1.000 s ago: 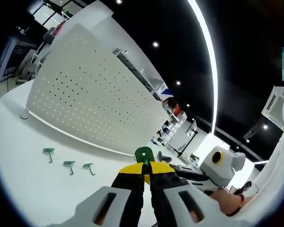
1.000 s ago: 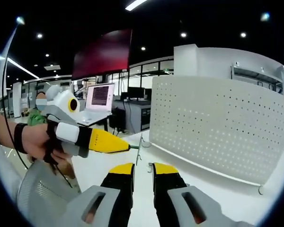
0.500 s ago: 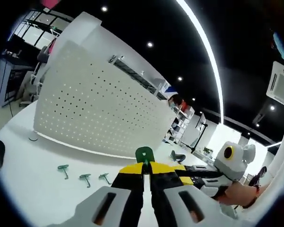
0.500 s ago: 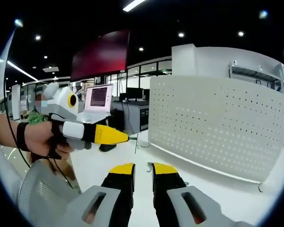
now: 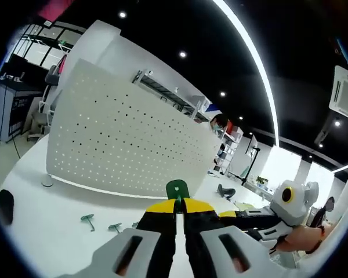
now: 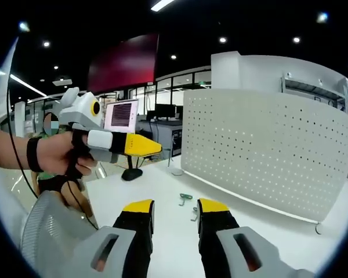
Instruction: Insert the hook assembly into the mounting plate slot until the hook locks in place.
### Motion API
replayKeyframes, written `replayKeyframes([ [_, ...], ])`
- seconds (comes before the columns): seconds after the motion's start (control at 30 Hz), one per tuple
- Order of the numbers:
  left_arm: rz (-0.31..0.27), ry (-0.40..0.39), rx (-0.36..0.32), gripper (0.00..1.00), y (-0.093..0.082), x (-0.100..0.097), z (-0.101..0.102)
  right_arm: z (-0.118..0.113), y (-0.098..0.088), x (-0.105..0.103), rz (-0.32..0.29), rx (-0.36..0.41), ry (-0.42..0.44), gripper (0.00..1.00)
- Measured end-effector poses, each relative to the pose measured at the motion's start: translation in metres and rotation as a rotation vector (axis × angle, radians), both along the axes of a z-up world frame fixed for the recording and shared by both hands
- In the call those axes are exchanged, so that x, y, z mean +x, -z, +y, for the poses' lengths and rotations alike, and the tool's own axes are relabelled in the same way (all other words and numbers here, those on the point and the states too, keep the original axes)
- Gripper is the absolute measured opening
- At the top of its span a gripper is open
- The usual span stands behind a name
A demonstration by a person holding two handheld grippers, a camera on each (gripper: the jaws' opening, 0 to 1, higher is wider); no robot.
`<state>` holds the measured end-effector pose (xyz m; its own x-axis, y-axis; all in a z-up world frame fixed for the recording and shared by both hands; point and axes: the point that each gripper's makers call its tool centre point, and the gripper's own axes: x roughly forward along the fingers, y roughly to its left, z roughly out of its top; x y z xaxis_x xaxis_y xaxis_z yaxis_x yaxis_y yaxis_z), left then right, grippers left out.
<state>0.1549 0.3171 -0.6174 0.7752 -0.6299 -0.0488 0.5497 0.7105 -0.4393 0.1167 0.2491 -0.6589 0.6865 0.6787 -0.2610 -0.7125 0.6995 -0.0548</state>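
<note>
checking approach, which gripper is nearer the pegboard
Hard to call. The left gripper, shut on the green hook, is raised facing the pegboard; the open right gripper hangs low facing it.

Bright, even indoor light — it comes from a long ceiling strip (image 5: 252, 63) and small recessed spotlights (image 6: 223, 40) set in a dark ceiling. The white table (image 6: 162, 197) and pegboard (image 6: 267, 150) are close to washed out, with faint shadows. Fisheye bending is strong at the edges — the far background looks slightly soft, perhaps blurred.

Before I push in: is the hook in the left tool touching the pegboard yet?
Apart. The left gripper view shows the green hook pinched in the left tool, with bare table between it and the pegboard.
</note>
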Motion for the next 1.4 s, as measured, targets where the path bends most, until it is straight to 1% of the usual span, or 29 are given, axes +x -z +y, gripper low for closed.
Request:
replayKeyframes([
  [0.07, -0.005, -0.010, 0.000, 0.03, -0.002, 0.003, 0.001, -0.002, 0.003, 0.000, 0.008, -0.015, 0.008, 0.36],
  [0.13, -0.008, -0.026, 0.007, 0.03, -0.003, 0.007, 0.004, -0.003, 0.003, 0.000, 0.005, -0.019, 0.011, 0.42],
  [0.17, -0.015, -0.033, 0.017, 0.03, -0.004, 0.010, 0.005, -0.004, 0.002, 0.001, -0.003, -0.018, 0.014, 0.44],
  [0.23, -0.023, -0.040, 0.030, 0.03, -0.006, 0.012, 0.006, -0.005, 0.002, 0.001, 0.000, -0.017, 0.019, 0.46],
  [0.33, -0.038, -0.063, 0.043, 0.03, -0.009, 0.017, 0.010, -0.006, 0.004, 0.000, 0.005, -0.025, 0.019, 0.46],
  [0.4, -0.036, -0.067, 0.041, 0.03, -0.011, 0.019, 0.012, -0.007, 0.005, -0.001, 0.008, -0.022, 0.025, 0.45],
  [0.47, -0.054, -0.078, 0.057, 0.03, -0.013, 0.022, 0.014, -0.008, 0.005, -0.002, 0.006, -0.019, 0.027, 0.45],
  [0.53, -0.057, -0.082, 0.063, 0.03, -0.014, 0.024, 0.016, -0.009, 0.007, -0.003, 0.012, -0.024, 0.032, 0.45],
  [0.63, -0.070, -0.099, 0.092, 0.02, -0.016, 0.028, 0.019, -0.011, 0.007, -0.003, 0.014, -0.023, 0.039, 0.44],
  [0.7, -0.109, -0.107, 0.121, 0.02, -0.021, 0.031, 0.020, -0.014, 0.006, -0.002, 0.013, -0.018, 0.047, 0.44],
  [0.73, -0.129, -0.119, 0.150, 0.02, -0.023, 0.033, 0.022, -0.014, 0.006, -0.002, 0.013, -0.018, 0.050, 0.44],
  [0.9, -0.130, -0.133, 0.166, 0.02, -0.027, 0.039, 0.021, -0.017, 0.006, -0.001, 0.013, -0.016, 0.057, 0.44],
  [1.23, -0.167, -0.181, 0.199, 0.02, -0.036, 0.055, 0.027, -0.018, 0.008, -0.001, 0.016, -0.020, 0.056, 0.44],
  [1.3, -0.165, -0.185, 0.207, 0.02, -0.036, 0.058, 0.028, -0.019, 0.009, -0.001, 0.016, -0.022, 0.057, 0.44],
  [1.33, -0.173, -0.191, 0.225, 0.02, -0.036, 0.059, 0.028, -0.019, 0.009, -0.001, 0.017, -0.021, 0.057, 0.44],
  [1.4, -0.189, -0.195, 0.238, 0.02, -0.039, 0.061, 0.029, -0.019, 0.010, -0.002, 0.019, -0.023, 0.056, 0.43],
])
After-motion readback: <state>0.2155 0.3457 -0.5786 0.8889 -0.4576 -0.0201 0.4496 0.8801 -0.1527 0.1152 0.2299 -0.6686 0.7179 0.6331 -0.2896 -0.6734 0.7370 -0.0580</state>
